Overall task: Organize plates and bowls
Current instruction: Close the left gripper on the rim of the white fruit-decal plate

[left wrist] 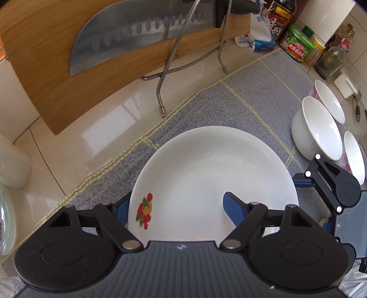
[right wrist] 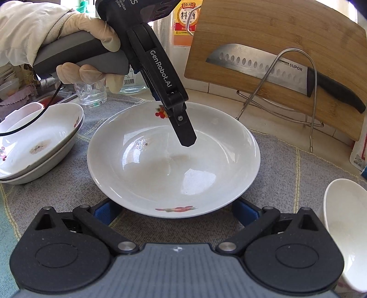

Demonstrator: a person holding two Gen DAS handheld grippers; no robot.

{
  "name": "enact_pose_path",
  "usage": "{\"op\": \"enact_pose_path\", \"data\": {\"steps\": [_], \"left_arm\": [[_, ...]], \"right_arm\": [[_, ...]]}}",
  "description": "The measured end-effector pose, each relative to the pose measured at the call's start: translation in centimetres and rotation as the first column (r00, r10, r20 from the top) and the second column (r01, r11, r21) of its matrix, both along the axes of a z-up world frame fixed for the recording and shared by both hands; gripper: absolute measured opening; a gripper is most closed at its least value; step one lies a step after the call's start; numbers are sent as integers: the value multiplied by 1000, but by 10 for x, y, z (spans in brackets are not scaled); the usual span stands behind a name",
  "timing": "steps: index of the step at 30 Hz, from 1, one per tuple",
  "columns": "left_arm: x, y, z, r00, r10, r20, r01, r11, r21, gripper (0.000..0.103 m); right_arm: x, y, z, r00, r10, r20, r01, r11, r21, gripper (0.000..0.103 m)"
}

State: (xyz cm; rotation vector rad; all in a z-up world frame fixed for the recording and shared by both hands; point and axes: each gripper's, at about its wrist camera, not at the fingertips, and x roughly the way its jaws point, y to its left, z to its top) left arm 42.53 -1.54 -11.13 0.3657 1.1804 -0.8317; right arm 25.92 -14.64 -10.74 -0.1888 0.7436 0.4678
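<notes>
The white plate (right wrist: 173, 158) sat on the grey checked cloth (right wrist: 286, 169) covering the tabletop (left wrist: 96, 128), roughly central, holding no food; a faint brownish smear and a dark speck marked its well, and fruit decals sat on its near and far rims. The left claw (left wrist: 176, 207) straddled the plate's rim at the fruit decal, one blue finger outside the rim and one over the inside, jaws apart and not clamped; in the right wrist view one of its fingers (right wrist: 185, 130) hung over the plate's well. The right claw (right wrist: 176, 212) sat low at the plate's near rim, its blue fingers spread wide on either side, part hidden under the rim; contact could not be judged. To the left lay two stacked plates (right wrist: 39, 142), the upper one stained at its centre. Three white bowls (left wrist: 321, 128) with pink flower prints stood together at the cloth's right edge, all empty. Behind, a bamboo cutting board (right wrist: 275, 34) leaned in a wire rack (right wrist: 296, 91) with a knife (right wrist: 275, 68) marked "SUPOR", blade lying sideways, handle to the right. The left claw's body read "GenRobot.AI". A bottle (right wrist: 185, 20) labelled "料酒" and a green-lidded jar (left wrist: 298, 44) stood at the back.
</notes>
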Motion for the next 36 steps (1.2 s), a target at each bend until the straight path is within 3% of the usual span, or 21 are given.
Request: {"op": "enact_pose_path", "data": {"steps": [21,36], "left_arm": [[-3,3,2,1000,3,0,-3,1000,-9,80],[-31,19,27,999,27,35,-25,999,-46,80]], "right_arm": [[6,5,9,999,36,-14,-36,999,-34,103],[-14,15,38,997,75,10,-74,995,-64,103]]}}
